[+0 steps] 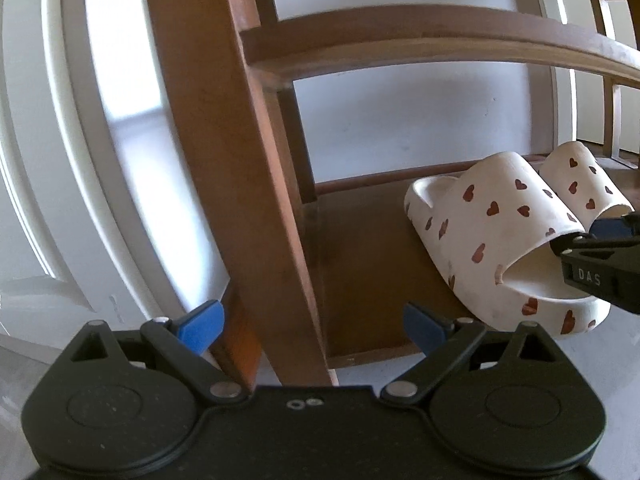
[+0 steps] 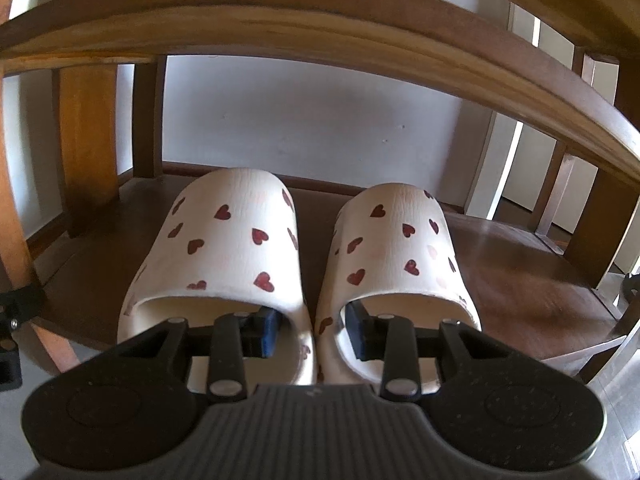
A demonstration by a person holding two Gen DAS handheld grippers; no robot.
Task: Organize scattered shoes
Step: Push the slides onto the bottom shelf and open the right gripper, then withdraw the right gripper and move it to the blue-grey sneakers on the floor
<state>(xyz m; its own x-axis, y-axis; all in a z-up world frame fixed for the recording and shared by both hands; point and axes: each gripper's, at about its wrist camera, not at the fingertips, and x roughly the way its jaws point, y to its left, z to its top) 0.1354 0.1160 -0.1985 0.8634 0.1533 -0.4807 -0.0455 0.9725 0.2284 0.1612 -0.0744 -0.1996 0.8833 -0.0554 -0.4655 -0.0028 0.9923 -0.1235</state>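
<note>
While reaching in over the front edge of the rack shelf (image 2: 520,248), straddles the pair with the right gripper (image 2: 311,332): one pad inside the left slipper (image 2: 224,248), the other inside the right slipper (image 2: 400,252), adjoining inner walls between. Looks slackened rather than clamped (a sliver of cream lining visible beside the left pad), so probably letting go, not carrying. Placed sensibly: toes toward the back of the shelf, heels at its front edge, side by side and touching, easy to step into. Holds nothing with the left gripper (image 1: 314,326); spread wide, empty, off the shelf's left end, facing the corner post (image 1: 256,200). Reads "DAS" (image 1: 588,278) in white on the right gripper's black body; no brand legible on either slipper.
</note>
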